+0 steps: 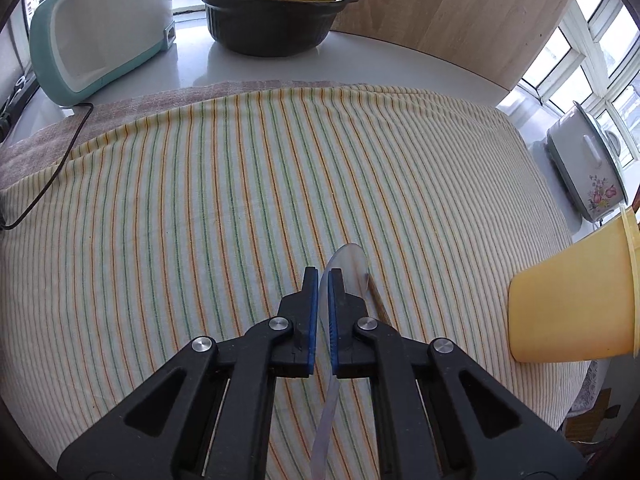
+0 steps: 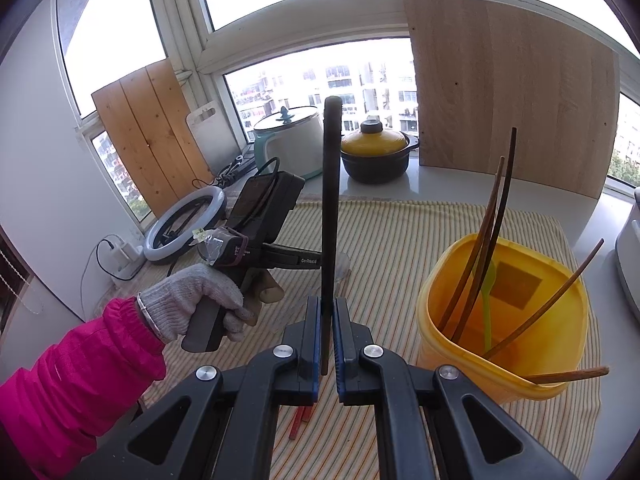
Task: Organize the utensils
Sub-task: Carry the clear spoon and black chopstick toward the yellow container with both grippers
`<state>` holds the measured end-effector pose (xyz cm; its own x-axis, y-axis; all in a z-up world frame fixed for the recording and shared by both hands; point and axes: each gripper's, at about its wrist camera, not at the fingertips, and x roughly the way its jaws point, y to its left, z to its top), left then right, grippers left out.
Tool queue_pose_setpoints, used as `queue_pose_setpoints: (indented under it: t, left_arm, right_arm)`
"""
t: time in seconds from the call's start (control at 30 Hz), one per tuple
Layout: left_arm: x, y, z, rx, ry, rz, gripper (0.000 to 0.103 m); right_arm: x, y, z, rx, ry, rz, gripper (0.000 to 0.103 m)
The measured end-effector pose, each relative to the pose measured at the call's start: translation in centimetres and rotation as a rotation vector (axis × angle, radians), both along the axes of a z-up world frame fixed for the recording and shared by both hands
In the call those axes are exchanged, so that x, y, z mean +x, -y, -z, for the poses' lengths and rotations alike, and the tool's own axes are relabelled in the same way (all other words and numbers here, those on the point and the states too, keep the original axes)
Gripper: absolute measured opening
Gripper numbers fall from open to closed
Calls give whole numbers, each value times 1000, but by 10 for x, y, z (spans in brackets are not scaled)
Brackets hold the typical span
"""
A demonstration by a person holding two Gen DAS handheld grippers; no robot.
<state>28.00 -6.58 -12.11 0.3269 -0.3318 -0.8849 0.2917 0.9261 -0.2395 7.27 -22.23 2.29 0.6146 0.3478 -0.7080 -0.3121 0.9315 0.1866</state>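
Observation:
In the left wrist view my left gripper is shut on a clear plastic spoon. The spoon's bowl sticks out past the fingertips and its handle runs back between the pads, over the striped cloth. A brown chopstick lies on the cloth just right of the fingers. My right gripper is shut on a dark flat utensil handle that stands upright. To its right stands a yellow container holding several brown chopsticks and a green utensil. The container also shows in the left wrist view, at the right.
A gloved hand with a pink sleeve holds the left gripper's body. A black pot with a yellow lid, a teal-and-white appliance, a wooden board and a ring light stand around the cloth. Two red sticks lie near the front.

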Motion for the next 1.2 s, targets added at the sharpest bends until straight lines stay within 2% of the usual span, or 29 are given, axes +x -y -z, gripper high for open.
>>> queue_pose_setpoints:
  t: [0.37, 0.57, 1.03, 1.2]
  left_arm:
    - [-21, 27, -10, 42, 37, 79, 2]
    - [-28, 43, -10, 94, 53, 111, 2]
    - [-38, 66, -4, 186, 80, 149, 2]
    - [-34, 60, -1, 169, 74, 120, 1]
  right_arm:
    - [4, 6, 1, 9, 0, 3, 3]
    - [1, 8, 0, 15, 5, 6, 3]
    - [-4, 12, 0, 18, 7, 14, 3]
    - [-5, 14, 0, 23, 5, 18, 3]
